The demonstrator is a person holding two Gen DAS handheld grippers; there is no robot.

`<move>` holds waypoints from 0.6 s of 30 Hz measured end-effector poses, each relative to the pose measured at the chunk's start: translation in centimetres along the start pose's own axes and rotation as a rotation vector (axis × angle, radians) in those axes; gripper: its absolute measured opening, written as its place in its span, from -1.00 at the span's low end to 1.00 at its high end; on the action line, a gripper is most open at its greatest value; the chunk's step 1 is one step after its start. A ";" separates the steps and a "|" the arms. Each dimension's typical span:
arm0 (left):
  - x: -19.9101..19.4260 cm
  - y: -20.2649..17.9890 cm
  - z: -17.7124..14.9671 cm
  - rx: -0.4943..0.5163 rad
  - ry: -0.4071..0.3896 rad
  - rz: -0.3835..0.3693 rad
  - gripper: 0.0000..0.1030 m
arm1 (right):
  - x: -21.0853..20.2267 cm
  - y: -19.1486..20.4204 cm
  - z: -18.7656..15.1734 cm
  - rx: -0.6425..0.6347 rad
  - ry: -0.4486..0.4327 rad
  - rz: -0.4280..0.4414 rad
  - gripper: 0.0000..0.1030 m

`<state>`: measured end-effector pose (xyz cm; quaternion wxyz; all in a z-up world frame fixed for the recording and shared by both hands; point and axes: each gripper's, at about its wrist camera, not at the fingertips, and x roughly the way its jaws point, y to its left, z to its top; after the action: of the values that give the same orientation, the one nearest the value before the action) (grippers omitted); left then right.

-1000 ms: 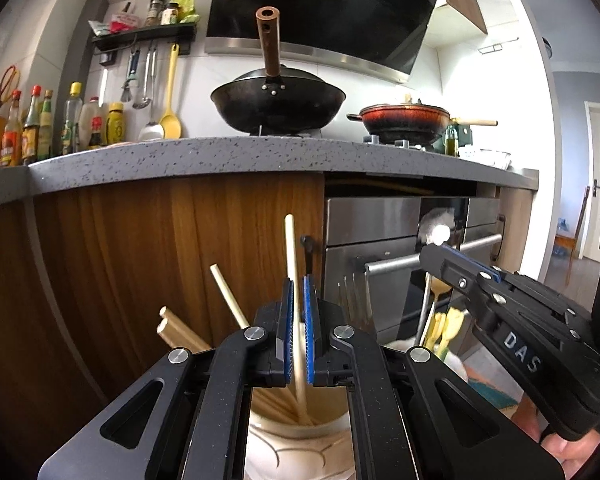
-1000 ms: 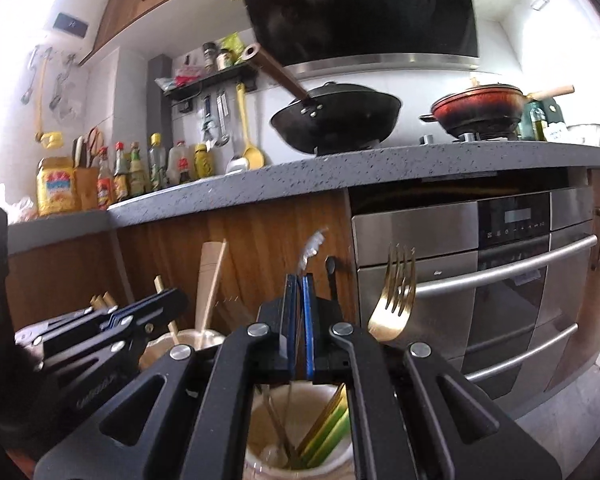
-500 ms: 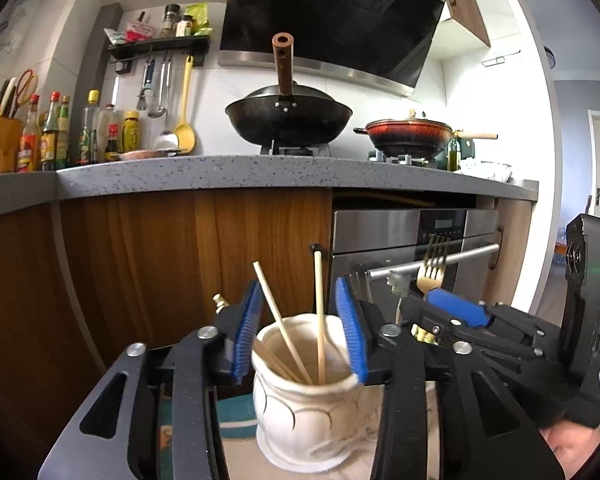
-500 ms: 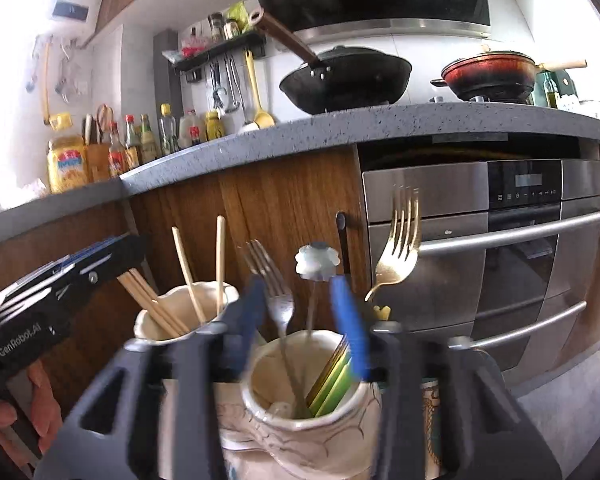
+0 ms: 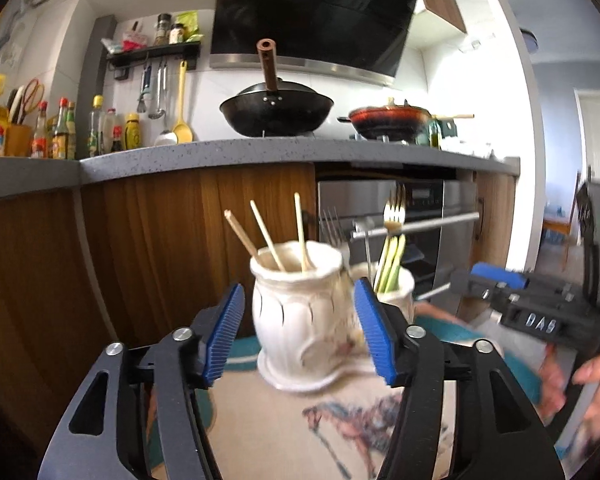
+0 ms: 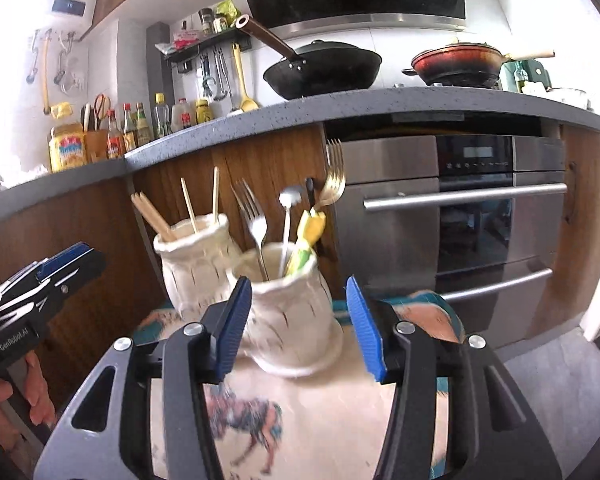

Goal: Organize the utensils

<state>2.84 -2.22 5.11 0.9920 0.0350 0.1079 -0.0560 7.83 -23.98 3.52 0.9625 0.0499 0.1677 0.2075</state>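
Observation:
A white ceramic jar (image 5: 300,312) holds several wooden chopsticks (image 5: 268,236). My left gripper (image 5: 300,332) faces it, blue pads spread either side and clear of it, jaws still opening, nothing gripped. A second white jar (image 6: 292,312) holds a silver fork (image 6: 252,212), a gold fork (image 6: 334,184), a flower-topped stick (image 6: 290,200) and yellow-green handles. My right gripper (image 6: 298,328) frames that jar, jaws opening, pads not pressing on it. The chopstick jar (image 6: 196,264) stands behind and to its left. Each gripper shows in the other's view, the right (image 5: 500,280) and the left (image 6: 60,264).
Both jars stand on a pale table mat with a horse picture (image 6: 340,400). Behind are wooden cabinet fronts (image 5: 160,240) and a steel oven (image 6: 460,220). The grey counter (image 5: 260,152) carries a black wok (image 5: 276,112), a red pot (image 6: 456,60) and bottles. A person's hand (image 5: 592,380) holds the right gripper.
The left gripper was shut on a chopstick and the right on a thin utensil over the jars. Both have let go, opened wide and drawn back from the jars.

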 end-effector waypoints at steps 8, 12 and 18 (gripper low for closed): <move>-0.1 0.2 -3.1 -0.015 0.006 0.054 0.76 | -0.9 1.1 -1.6 -0.066 -0.049 -0.045 0.52; 0.0 1.1 -3.9 -0.057 0.021 0.071 0.81 | -1.2 2.1 -1.9 -0.127 -0.103 -0.073 0.68; 0.5 2.4 -4.0 -0.107 0.047 0.116 0.84 | -0.2 3.2 -2.5 -0.204 -0.071 -0.076 0.81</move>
<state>2.74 0.38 1.29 0.9912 -0.0107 0.1318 0.0082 5.61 -21.07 1.78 0.9750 -0.0475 0.1134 0.1851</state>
